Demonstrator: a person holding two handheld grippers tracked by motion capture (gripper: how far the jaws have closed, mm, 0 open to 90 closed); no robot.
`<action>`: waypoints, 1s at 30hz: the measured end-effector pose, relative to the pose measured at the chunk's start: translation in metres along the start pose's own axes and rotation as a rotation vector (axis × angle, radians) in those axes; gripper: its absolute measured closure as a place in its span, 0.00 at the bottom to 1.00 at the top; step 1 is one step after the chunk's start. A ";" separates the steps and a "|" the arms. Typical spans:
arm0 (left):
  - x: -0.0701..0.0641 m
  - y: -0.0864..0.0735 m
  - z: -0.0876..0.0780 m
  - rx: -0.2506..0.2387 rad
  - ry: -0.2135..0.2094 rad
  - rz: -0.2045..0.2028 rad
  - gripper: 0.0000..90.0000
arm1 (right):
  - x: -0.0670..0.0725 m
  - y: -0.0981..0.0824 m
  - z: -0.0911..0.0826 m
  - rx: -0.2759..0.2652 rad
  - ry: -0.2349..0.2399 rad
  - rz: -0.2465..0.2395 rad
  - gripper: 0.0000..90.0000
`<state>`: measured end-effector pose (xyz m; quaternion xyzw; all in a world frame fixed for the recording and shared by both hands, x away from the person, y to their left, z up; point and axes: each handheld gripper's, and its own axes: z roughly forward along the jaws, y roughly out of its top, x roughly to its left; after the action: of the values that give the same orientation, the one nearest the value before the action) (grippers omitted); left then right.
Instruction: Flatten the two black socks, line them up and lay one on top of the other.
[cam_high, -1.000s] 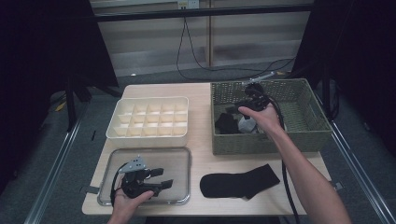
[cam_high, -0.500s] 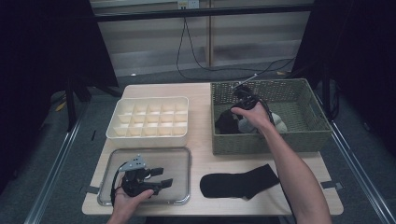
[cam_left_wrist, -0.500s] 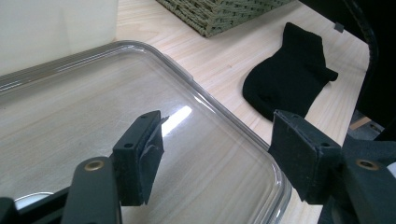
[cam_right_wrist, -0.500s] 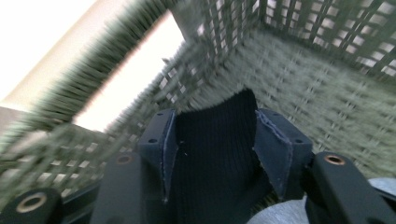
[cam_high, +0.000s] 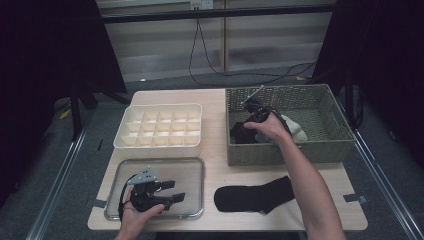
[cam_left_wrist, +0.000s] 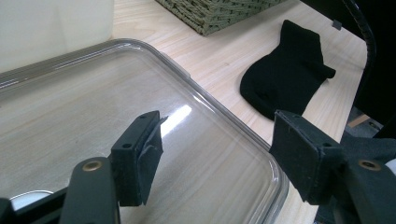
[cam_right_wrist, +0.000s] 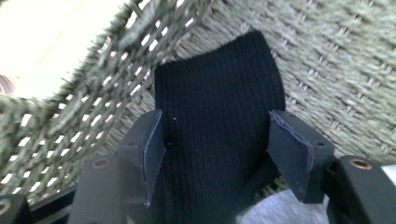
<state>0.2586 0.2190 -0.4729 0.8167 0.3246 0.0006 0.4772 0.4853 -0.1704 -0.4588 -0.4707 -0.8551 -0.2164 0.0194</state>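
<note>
While my right gripper (cam_high: 248, 131) sits low inside the woven basket (cam_high: 331, 95), its jaws have just been opening and now stand apart on either side of a black sock (cam_right_wrist: 219, 135). The pads flank the ribbed fabric, and I cannot tell whether they press it. Left of the jaws the basket wall (cam_right_wrist: 88, 88) rises close, leaving little room on that side; ahead and to the right, the woven floor offers more. A pale sock (cam_high: 295, 131) lies just beyond my hand, and grey cloth (cam_right_wrist: 275, 210) shows under the right jaw.

My left gripper (cam_high: 170, 192) rests released, nothing between its jaws, over the clear tray (cam_left_wrist: 196, 88). The tray's rounded corner rim runs just under the right jaw. Past that rim, another black sock (cam_left_wrist: 287, 77) lies flat on the table (cam_left_wrist: 224, 51), near its front edge.
</note>
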 end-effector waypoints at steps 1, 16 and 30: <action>0.000 0.000 0.000 0.001 0.001 0.000 0.37 | 0.000 0.000 0.002 0.007 -0.005 -0.006 0.46; -0.002 0.000 0.002 0.016 0.008 0.006 0.37 | 0.001 0.000 0.008 0.107 -0.023 0.001 0.85; -0.001 0.000 0.002 0.018 0.008 0.009 0.37 | -0.007 -0.004 -0.021 -0.129 -0.007 0.082 0.89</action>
<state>0.2590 0.2171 -0.4734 0.8224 0.3230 0.0031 0.4684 0.4829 -0.1861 -0.4425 -0.5062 -0.8195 -0.2686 -0.0050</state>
